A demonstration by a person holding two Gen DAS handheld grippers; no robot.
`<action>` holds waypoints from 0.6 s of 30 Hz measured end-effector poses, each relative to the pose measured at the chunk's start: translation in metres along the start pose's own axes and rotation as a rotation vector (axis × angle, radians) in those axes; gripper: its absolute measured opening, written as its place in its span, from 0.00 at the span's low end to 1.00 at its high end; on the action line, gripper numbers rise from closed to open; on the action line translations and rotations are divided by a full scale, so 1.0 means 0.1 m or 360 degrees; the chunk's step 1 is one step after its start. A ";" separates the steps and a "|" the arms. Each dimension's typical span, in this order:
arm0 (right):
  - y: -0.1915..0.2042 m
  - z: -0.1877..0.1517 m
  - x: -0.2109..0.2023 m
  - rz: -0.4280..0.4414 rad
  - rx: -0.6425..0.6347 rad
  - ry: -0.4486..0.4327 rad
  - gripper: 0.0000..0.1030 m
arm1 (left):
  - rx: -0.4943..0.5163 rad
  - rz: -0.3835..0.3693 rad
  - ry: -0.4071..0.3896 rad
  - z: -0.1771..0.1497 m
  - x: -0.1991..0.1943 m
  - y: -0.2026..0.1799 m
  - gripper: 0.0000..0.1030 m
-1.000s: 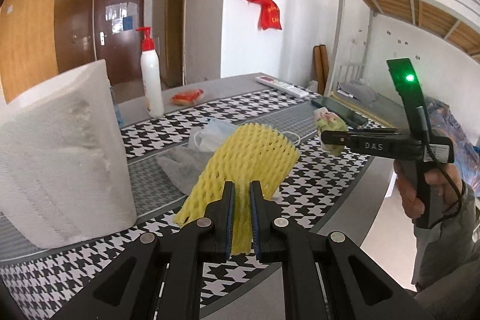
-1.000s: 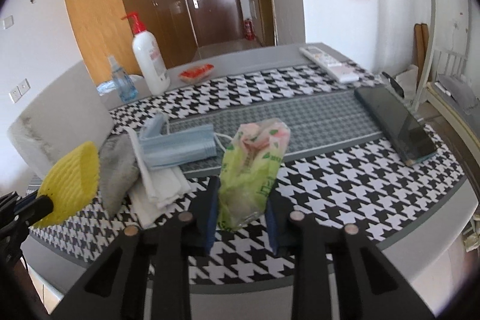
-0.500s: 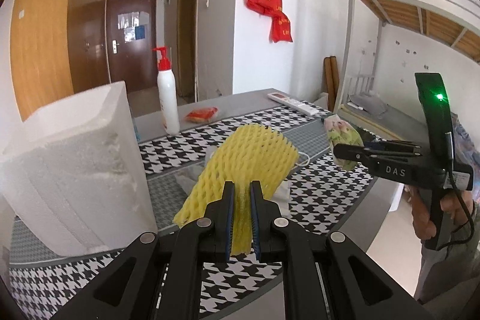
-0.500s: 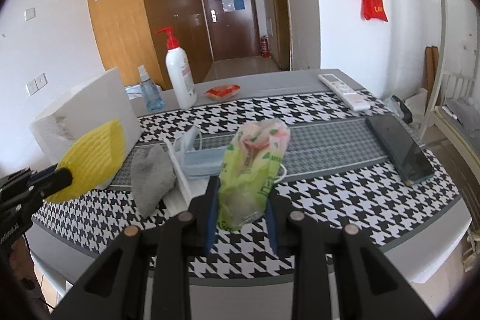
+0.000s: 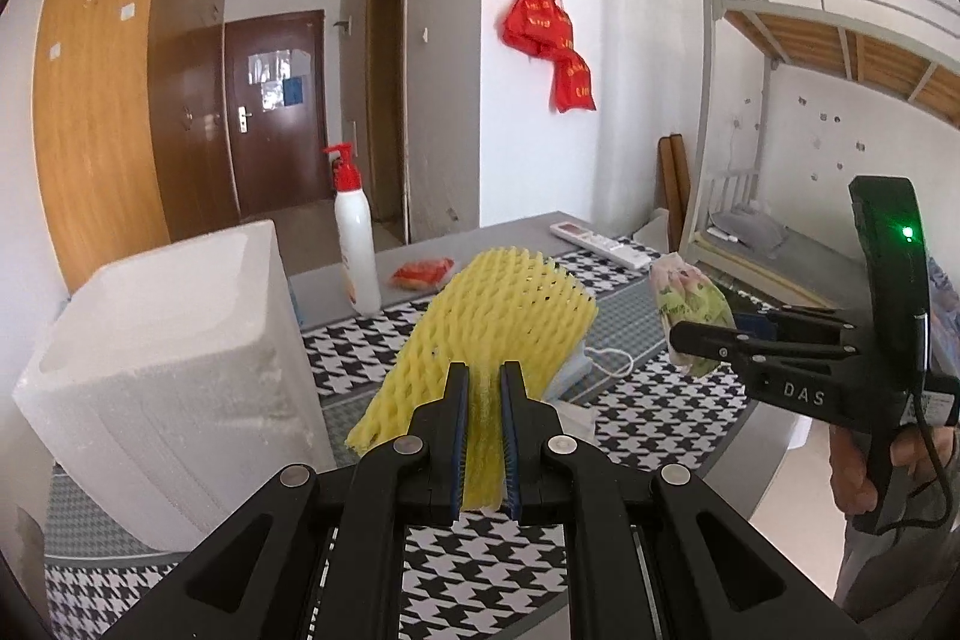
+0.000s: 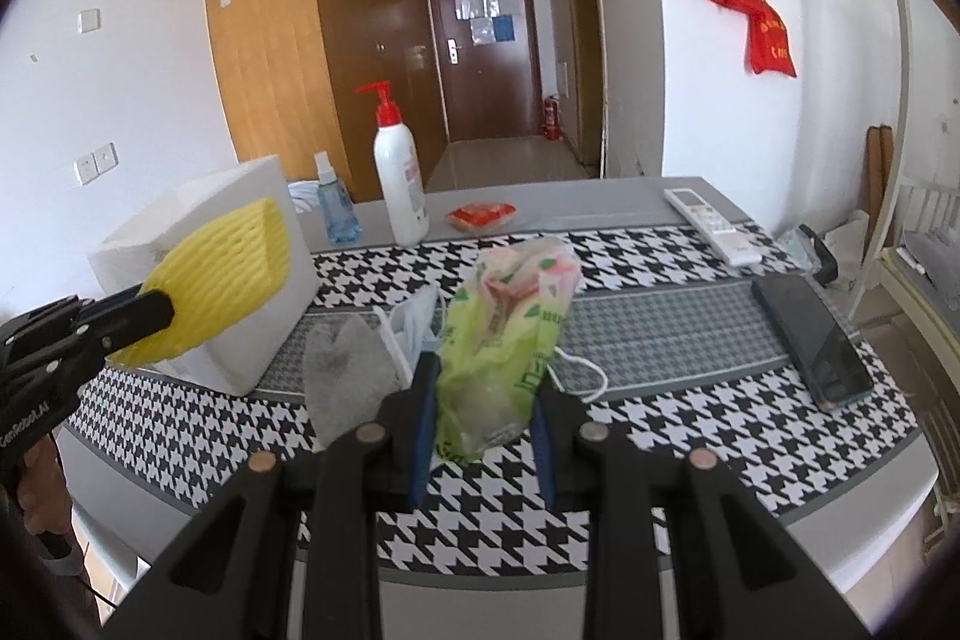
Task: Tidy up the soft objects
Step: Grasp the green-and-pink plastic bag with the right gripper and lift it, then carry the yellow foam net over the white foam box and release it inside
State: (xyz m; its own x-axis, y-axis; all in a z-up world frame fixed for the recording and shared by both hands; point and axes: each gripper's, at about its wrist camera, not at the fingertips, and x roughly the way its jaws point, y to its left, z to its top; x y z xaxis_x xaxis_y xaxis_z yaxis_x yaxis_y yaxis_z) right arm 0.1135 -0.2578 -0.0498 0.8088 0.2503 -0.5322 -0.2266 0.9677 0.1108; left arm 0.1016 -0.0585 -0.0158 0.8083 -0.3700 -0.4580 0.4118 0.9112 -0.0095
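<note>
Nearby, foam box; lotion bottle.

Yellow foam net, crinkly glossy plastic bag.

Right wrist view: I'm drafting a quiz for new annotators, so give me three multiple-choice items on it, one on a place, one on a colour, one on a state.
1. Where does the dark flat phone lie?
A on the houndstooth table
B in the white foam box
C on the floor

2. What colour is the pump of the white lotion bottle?
A blue
B red
C green

3. How is the green plastic bag held?
A lying loose
B pinched in the right gripper
C hung on the wall

A: it rests on the cloth. B: the pump is red. B: the jaws close on it.
</note>
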 end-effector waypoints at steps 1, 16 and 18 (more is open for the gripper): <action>0.01 0.01 -0.01 0.0004 -0.0004 -0.0006 0.31 | -0.0007 0.0005 -0.0010 0.01 -0.01 0.01 0.10; 0.23 0.22 -0.10 0.0081 -0.0078 -0.0109 0.31 | -0.0004 0.0101 -0.0113 0.16 -0.11 0.13 0.10; 0.26 0.25 -0.12 0.0099 -0.0086 -0.0127 0.31 | -0.0001 0.0117 -0.0129 0.18 -0.13 0.15 0.10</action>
State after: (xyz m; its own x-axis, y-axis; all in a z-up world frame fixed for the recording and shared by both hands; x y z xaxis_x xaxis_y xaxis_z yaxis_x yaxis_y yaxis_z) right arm 0.1117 -0.2347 -0.0194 0.8324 0.3136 -0.4570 -0.3050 0.9476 0.0948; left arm 0.1049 -0.0439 0.0062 0.8676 -0.3154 -0.3843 0.3498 0.9366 0.0210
